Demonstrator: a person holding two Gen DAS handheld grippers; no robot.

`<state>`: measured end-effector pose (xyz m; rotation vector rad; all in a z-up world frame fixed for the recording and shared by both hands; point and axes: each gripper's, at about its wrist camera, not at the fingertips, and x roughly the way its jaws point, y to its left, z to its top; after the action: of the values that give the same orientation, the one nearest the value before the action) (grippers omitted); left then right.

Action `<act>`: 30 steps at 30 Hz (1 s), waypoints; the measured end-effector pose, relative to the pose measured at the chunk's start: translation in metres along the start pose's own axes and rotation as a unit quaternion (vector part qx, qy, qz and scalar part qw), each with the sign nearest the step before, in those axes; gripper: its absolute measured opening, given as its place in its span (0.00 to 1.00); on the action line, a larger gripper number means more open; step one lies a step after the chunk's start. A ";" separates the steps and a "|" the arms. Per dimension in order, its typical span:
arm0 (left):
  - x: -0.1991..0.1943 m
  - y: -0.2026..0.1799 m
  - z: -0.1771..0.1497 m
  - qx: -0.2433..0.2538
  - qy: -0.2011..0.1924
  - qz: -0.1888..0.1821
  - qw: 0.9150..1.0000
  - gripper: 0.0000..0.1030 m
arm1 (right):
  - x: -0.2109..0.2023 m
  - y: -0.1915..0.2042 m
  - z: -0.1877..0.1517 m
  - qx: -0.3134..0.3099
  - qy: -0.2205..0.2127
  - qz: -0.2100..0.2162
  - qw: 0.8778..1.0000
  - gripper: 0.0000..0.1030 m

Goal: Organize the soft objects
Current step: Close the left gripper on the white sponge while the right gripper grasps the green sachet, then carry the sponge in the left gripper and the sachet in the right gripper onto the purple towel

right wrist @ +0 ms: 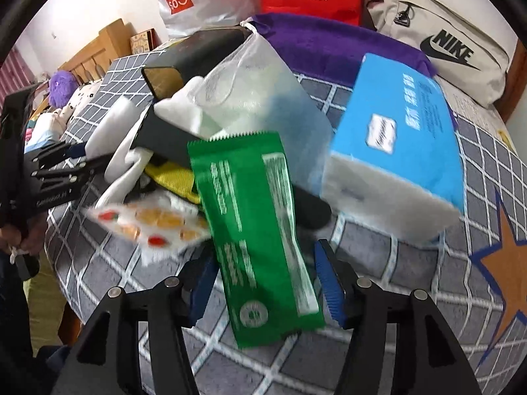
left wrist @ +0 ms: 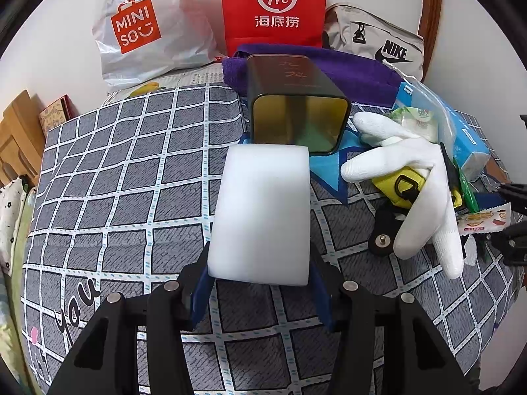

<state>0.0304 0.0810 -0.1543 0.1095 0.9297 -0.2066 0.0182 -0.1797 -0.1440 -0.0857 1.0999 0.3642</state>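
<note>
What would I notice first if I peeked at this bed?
The big white foam block held in the left gripper, pointing at the open dark tin lying on its side. Next to it is a floppy white glove. In the right wrist view, a bright green packet sits between the right gripper's fingers.

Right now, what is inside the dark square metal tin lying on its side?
The dark square metal tin shows only bare golden walls inside. The white foam block covers its lower edge.
</note>
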 end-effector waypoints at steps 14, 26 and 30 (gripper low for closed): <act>-0.018 -0.005 0.012 0.010 -0.010 -0.006 1.000 0.47 | -0.046 -0.017 -0.013 0.027 -0.033 -0.021 0.999 0.33; -0.047 -0.006 0.038 0.002 -0.026 -0.001 1.000 0.47 | -0.095 -0.012 0.002 0.025 -0.087 -0.031 0.995 0.33; -0.051 -0.006 0.052 -0.003 -0.030 0.006 1.000 0.47 | -0.098 -0.019 0.016 0.036 -0.096 -0.036 0.994 0.33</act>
<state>0.0398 0.0722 -0.0825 0.1027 0.8705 -0.1952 -0.0012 -0.2175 -0.0526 -0.0257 0.9156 0.2628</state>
